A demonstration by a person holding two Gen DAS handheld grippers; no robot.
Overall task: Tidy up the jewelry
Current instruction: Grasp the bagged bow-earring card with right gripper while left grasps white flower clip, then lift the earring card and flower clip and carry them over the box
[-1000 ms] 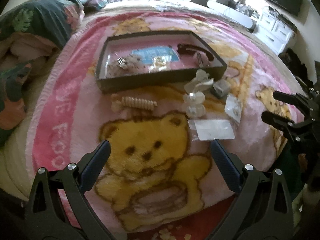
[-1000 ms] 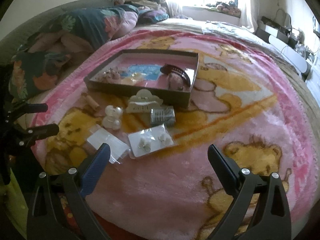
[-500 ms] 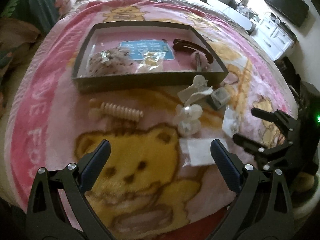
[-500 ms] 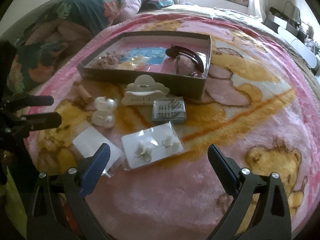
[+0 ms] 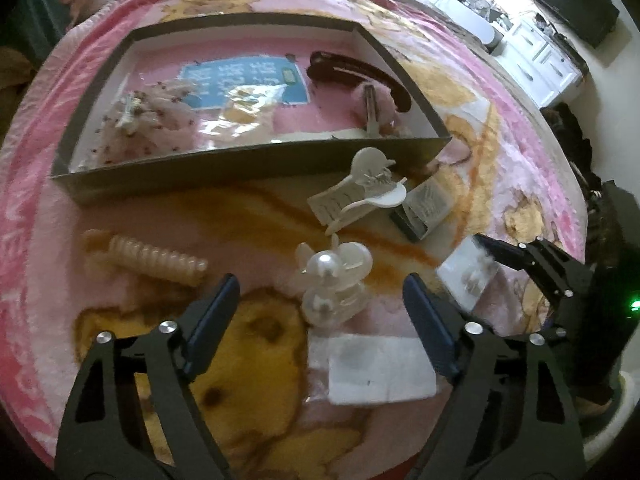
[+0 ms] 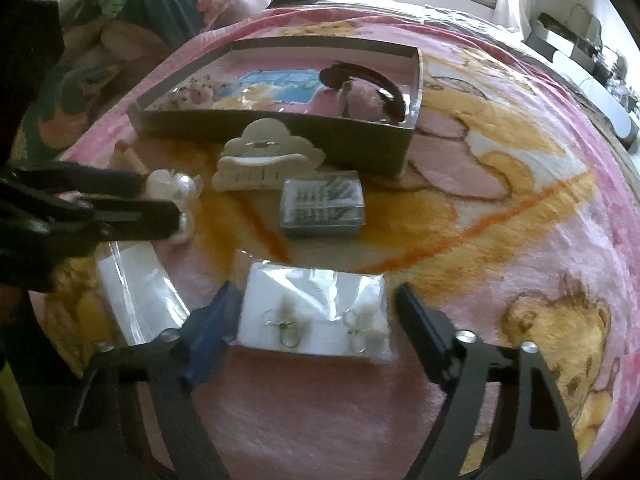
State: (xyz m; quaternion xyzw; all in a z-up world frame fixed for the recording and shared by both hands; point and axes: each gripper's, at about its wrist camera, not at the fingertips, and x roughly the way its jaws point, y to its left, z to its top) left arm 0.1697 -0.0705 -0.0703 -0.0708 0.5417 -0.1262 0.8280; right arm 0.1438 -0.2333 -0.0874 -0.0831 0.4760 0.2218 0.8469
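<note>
On a pink bear blanket (image 6: 500,160) we bracket the bagged earring card (image 6: 316,316) with our right gripper (image 6: 316,312), the left gripper (image 5: 320,300) gaping around a pearl clip (image 5: 332,280); next, squeeze and carry to the tray (image 6: 280,132).

Pink bear blanket (image 6: 500,220), box (image 6: 360,140), clips (image 5: 360,200), earring card (image 6: 316,312)

box (image 5: 256,168): 1 | hair claws (image 5: 360,196): 2 | plastic packets (image 6: 316,316): 2 | pin case (image 6: 322,210): 1

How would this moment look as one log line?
left gripper: open, around pearl clip | right gripper: open, around earring card | neither grasped
</note>
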